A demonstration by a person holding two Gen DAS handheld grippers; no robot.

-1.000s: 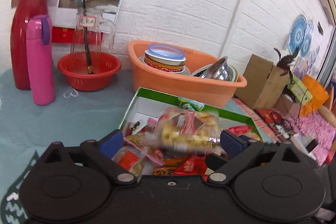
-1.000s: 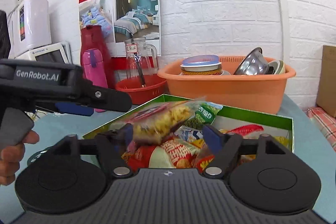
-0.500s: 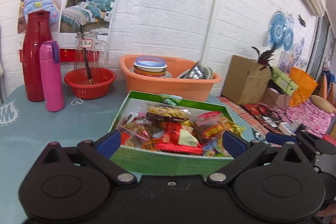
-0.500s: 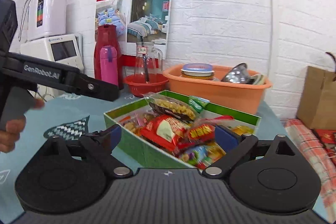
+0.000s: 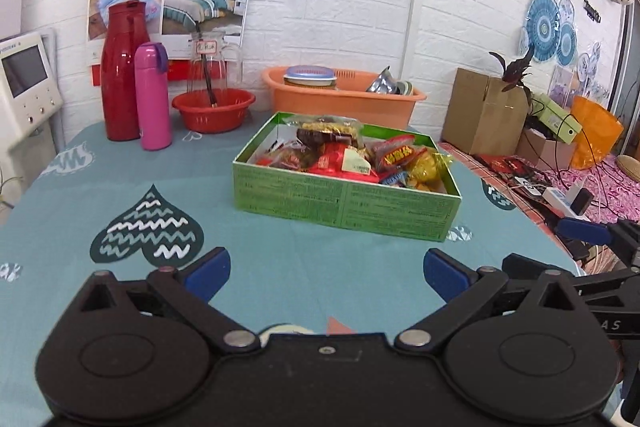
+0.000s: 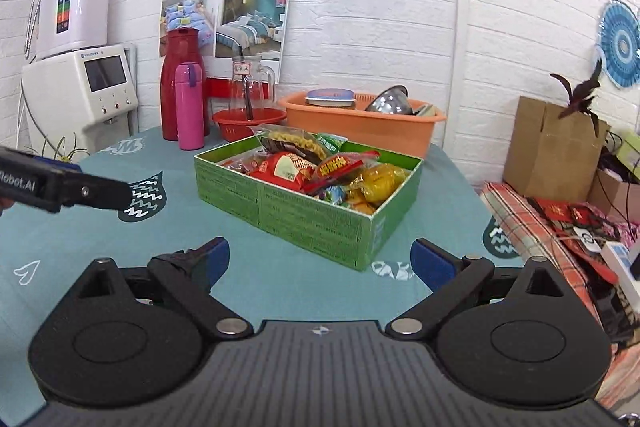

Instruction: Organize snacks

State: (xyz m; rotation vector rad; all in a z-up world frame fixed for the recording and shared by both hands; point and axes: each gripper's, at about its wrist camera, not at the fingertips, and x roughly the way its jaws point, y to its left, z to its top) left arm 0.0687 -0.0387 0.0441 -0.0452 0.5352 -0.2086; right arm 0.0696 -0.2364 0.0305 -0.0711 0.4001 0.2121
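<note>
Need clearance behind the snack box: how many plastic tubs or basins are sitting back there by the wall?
2: a red basin holding a glass pitcher, behind the box's left, and an orange tub of dishes directly behind it. None other visible.

Each black plastic gripper (image 5: 326, 269) (image 6: 320, 263) has blue fingertip pads (image 5: 208, 273), silver pivot screws and round housings.

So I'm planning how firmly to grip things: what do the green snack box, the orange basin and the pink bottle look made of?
Green snack box: looks like thin printed cardboard, matte, with folded corners. Orange basin: moulded plastic, slightly glossy, with a slotted wall. Pink bottle: smooth and hard with a satin sheen; coated metal or plastic, cannot tell which.
</note>
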